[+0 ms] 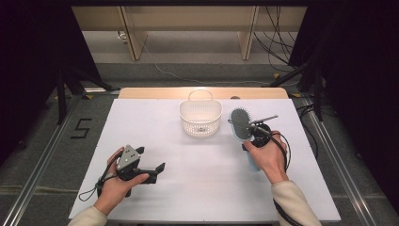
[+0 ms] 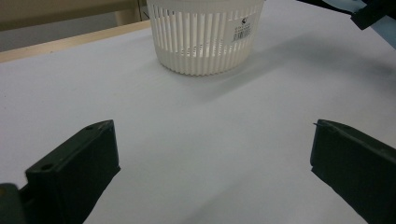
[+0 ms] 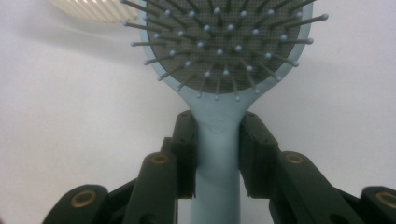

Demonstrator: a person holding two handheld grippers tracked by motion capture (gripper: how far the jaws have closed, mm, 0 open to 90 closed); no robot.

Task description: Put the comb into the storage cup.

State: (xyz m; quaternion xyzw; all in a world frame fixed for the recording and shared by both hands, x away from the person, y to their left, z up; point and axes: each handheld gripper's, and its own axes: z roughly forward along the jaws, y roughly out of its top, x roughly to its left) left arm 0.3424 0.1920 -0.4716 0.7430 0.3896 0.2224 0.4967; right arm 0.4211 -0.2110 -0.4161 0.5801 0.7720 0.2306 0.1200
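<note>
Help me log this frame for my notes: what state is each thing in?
Hairbrush: bristles up, its neck clamped in the right gripper.
Basket: upright on the table, handle raised, apparently holding nothing.
Left gripper: jaws wide apart over bare table, holding nothing.

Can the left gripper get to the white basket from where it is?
Probably yes: the left gripper is open, and bare table lies between it and the white basket.
</note>
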